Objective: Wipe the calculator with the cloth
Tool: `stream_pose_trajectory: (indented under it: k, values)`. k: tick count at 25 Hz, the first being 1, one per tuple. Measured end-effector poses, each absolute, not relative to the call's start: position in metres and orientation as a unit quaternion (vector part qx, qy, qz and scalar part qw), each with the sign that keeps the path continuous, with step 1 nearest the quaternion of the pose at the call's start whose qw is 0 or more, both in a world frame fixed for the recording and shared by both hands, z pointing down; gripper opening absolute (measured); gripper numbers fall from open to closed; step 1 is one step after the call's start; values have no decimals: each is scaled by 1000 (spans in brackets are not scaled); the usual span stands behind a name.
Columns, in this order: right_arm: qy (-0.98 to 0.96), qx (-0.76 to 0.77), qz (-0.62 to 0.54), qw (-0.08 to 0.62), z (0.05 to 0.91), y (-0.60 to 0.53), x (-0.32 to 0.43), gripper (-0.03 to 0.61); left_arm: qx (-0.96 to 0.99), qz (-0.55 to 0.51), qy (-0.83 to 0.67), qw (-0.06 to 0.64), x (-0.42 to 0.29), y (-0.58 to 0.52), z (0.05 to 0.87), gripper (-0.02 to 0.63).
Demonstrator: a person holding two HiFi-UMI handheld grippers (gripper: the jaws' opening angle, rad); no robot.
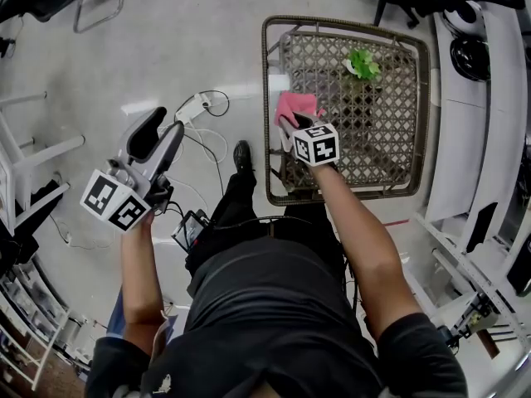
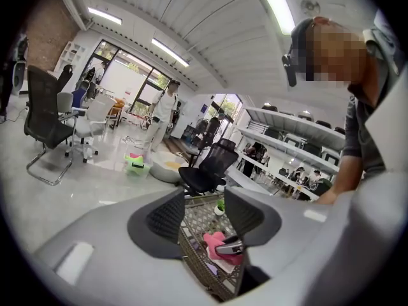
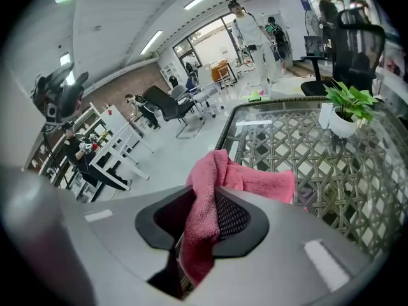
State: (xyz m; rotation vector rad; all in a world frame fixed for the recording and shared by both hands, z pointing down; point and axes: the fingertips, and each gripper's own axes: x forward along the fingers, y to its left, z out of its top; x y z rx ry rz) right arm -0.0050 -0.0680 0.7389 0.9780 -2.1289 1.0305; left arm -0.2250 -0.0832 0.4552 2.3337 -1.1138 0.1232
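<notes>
Person is wearing a dark grey short-sleeved T-shirt [image 1: 274, 305], black trousers [image 1: 236, 201] and a black shoe [image 1: 241, 154]. Left hand-held gripper [image 1: 159, 136] and right hand-held gripper [image 1: 292, 125] are both showing pale grey moulded shells. Left cube [image 1: 116, 199] and right cube [image 1: 316, 145] are showing white faces with black square markers. Pads [image 2: 167, 217] are showing dark, finely ribbed.

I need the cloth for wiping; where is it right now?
In the head view, the pink cloth is clamped in the right gripper, over the wicker table at its left edge, short of the potted plant.
</notes>
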Motion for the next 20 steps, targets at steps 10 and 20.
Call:
stream_pose_trajectory:
  k: [10, 20]
  values:
    - [-798, 336, 388, 316, 748, -27, -11, 84, 869, 43, -410, 274, -222, -82, 453, 209]
    - [-787, 333, 394, 338, 758, 1, 8, 84, 873, 45, -400, 275, -210, -82, 453, 209]
